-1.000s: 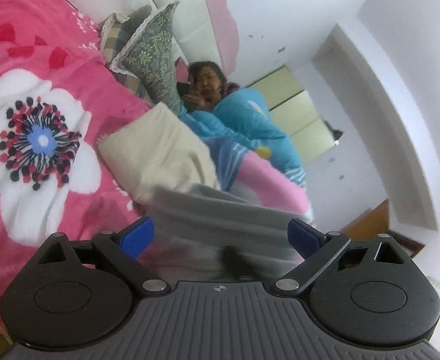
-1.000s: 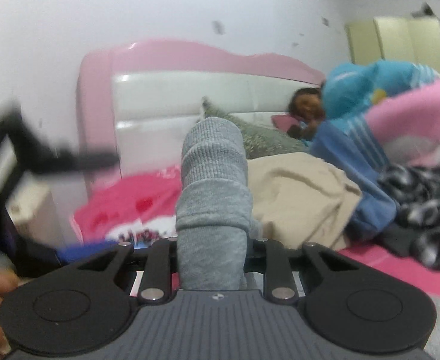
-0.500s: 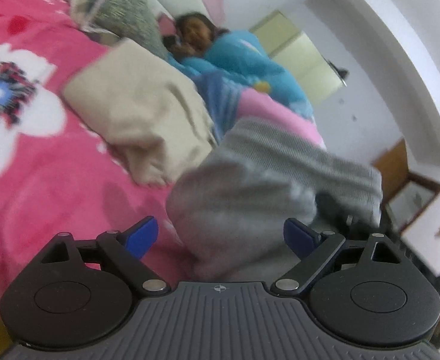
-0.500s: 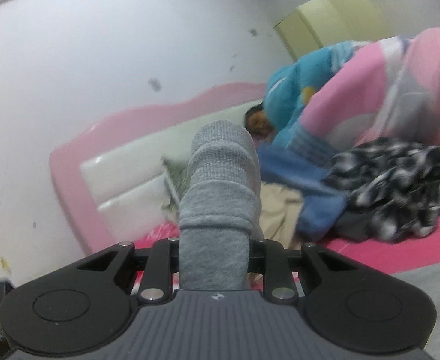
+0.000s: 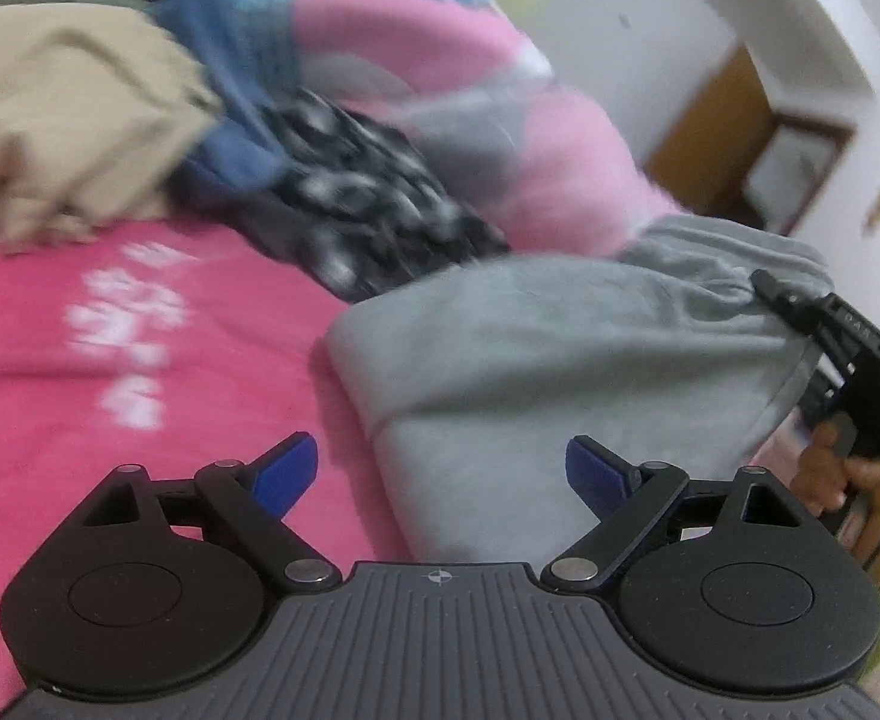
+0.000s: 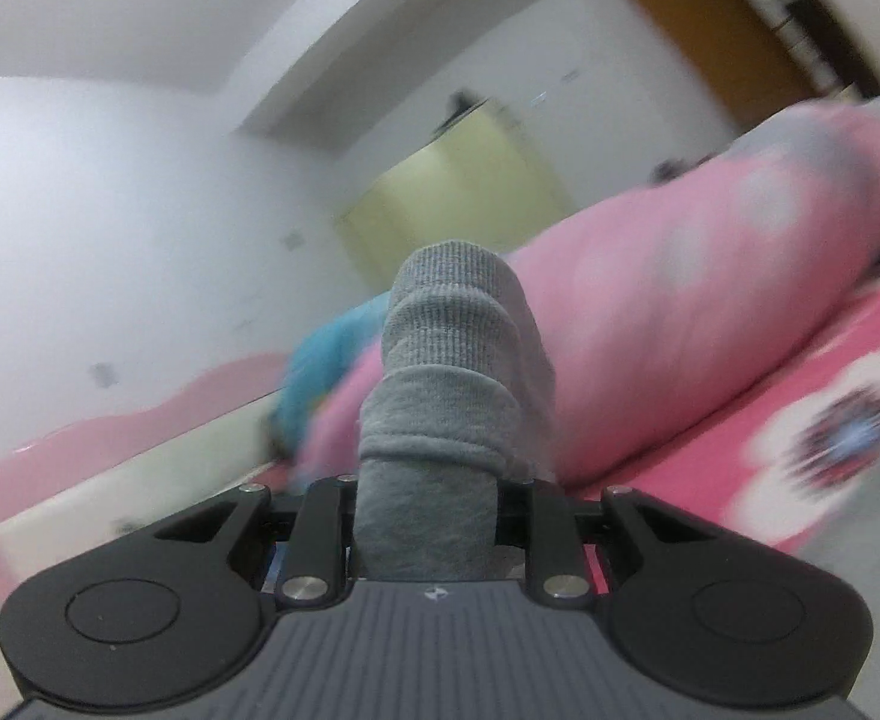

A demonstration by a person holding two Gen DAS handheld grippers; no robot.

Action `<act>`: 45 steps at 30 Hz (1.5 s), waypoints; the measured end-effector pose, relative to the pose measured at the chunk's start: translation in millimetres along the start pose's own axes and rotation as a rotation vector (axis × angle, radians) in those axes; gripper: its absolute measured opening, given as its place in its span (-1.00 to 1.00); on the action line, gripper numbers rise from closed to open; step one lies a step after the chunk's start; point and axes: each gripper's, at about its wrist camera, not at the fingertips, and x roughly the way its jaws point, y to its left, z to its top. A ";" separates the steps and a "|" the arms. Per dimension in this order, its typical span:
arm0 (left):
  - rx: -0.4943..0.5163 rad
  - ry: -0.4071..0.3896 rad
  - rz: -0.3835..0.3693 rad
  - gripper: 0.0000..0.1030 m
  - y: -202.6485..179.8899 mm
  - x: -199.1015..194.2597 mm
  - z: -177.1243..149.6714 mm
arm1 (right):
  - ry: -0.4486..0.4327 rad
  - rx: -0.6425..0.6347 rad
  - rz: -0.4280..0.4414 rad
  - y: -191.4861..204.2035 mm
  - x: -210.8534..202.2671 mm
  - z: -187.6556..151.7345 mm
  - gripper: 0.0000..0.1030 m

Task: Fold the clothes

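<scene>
The right tongs (image 6: 425, 534) are squeezed tight on a bunched bit of the gray clothes (image 5: 560, 372), maybe to pull that side over for a fold. The left tongs (image 5: 440, 474) are wide and hold nothing, with the gray clothes lying on the pink bed (image 5: 110, 390) right between them. Farther off sits a pile of other clothes (image 5: 350, 198), and I see no baskets or boxes.
</scene>
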 end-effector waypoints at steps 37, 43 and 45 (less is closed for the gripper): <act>0.154 0.264 0.017 0.72 -78.7 116.5 -28.0 | 0.022 0.612 -0.458 -281.4 -83.5 31.7 -0.09; 0.049 0.225 -0.027 0.72 -64.8 108.1 -16.5 | 0.066 0.731 -0.396 -248.6 -136.3 26.9 0.13; 0.011 0.213 -0.037 0.68 -59.0 106.3 -11.4 | 0.145 0.763 -0.320 -226.4 -145.9 17.2 0.18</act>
